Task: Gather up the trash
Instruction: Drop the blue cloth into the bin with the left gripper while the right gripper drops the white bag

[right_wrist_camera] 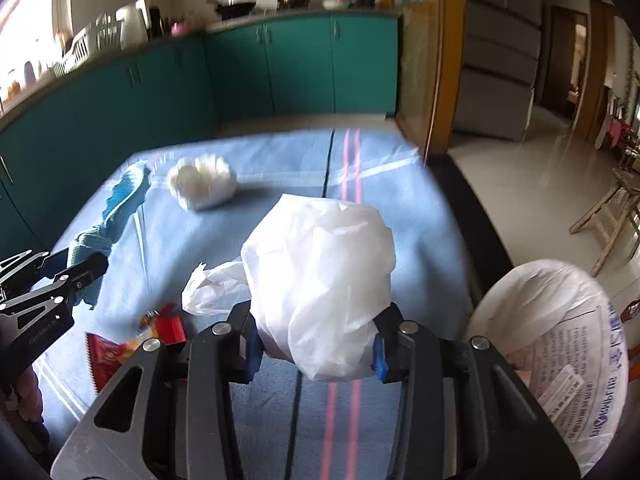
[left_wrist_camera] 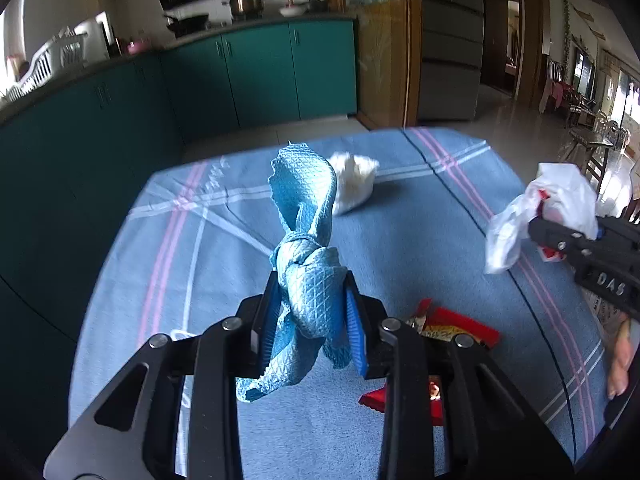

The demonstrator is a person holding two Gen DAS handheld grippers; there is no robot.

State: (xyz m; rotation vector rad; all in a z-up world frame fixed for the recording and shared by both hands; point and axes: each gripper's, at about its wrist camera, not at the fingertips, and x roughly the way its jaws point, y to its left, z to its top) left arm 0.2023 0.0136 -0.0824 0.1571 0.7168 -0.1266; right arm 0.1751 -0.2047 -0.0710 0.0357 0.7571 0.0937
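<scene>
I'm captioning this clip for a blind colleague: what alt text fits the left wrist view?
The left gripper clamps a knotted blue cloth above a blue striped tablecloth. At right, the right gripper holds a white plastic bag; a white crumpled wad and red wrapper lie on the tablecloth.

Two grippers: left gripper (left_wrist_camera: 310, 316), right gripper (right_wrist_camera: 316, 344).

One blue cloth (left_wrist_camera: 308, 248), knotted. One white plastic bag (right_wrist_camera: 320, 280), crumpled. One white wad (left_wrist_camera: 354, 186), paper or tissue, cannot tell which.

Red wrappers (left_wrist_camera: 460, 330): at least one, possibly two pieces; fingers hide the join, so the count is unsure.

One desk, covered by one blue striped cloth cover (left_wrist_camera: 400, 240).

One large white printed sack (right_wrist_camera: 560, 320) at the right edge.

On the far kitchen counter: one metal pot (left_wrist_camera: 244, 0), one dark pan (left_wrist_camera: 188, 24), one white rack (left_wrist_camera: 48, 64).
</scene>
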